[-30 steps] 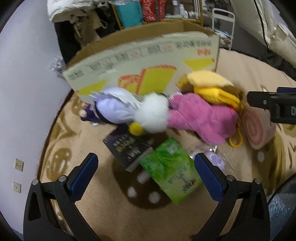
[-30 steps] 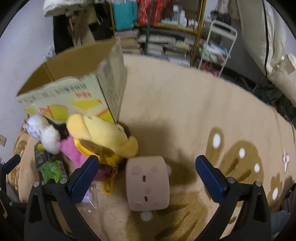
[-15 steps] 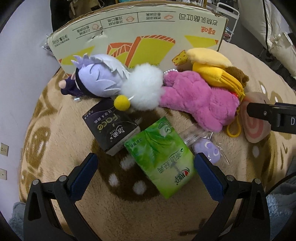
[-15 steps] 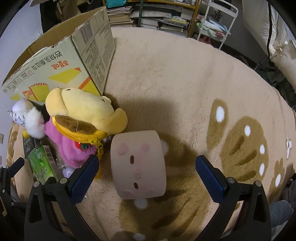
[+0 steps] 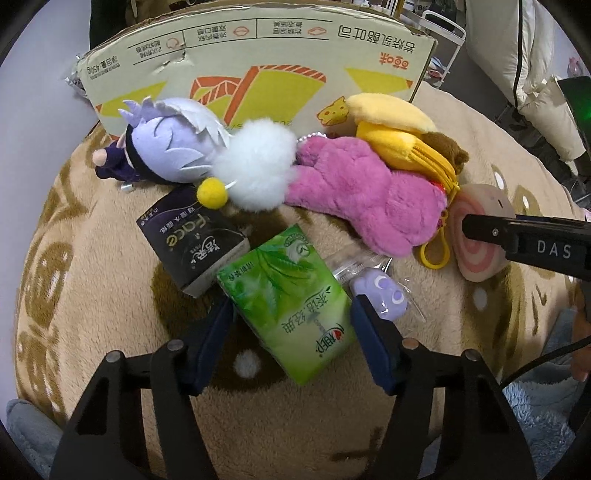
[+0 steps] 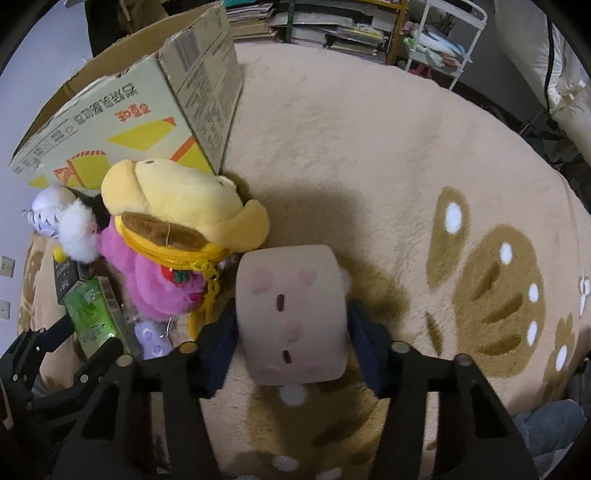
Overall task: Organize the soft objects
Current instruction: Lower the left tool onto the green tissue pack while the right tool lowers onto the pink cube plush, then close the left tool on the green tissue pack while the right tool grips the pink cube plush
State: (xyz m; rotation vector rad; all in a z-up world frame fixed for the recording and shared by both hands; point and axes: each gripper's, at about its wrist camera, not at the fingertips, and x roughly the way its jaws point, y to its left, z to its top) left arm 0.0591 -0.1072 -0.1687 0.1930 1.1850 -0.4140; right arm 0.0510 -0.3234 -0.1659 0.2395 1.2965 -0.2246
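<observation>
A tan paw-print rug [image 6: 369,147] is filling both frames, shelves [image 6: 332,26] lining its top. A carton [image 5: 258,66] is standing upper left. Right gripper [image 6: 291,332] jaws are clasping the roll plush [image 6: 291,314], centre; left gripper [image 5: 291,325] jaws are clasping the green tissue pack [image 5: 291,299], centre.

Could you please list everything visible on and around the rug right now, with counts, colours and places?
cardboard box: 1, tan with yellow and orange print, at the far edge of the rug
purple-haired doll: 1, lavender, in front of the box
white pompom: 1, white with a yellow ball, beside the doll
pink plush: 1, magenta, mid-rug
yellow plush: 1, yellow and brown, on the pink plush
roll-cake plush: 1, pale pink, between the right gripper's fingers
green tissue pack: 1, green, between the left gripper's fingers
black tissue pack: 1, black, beside the green one
small bagged toy: 1, lilac, beside the green pack
rug: 1, beige with brown paw prints
left gripper: 1, black with blue pads
right gripper: 1, same
</observation>
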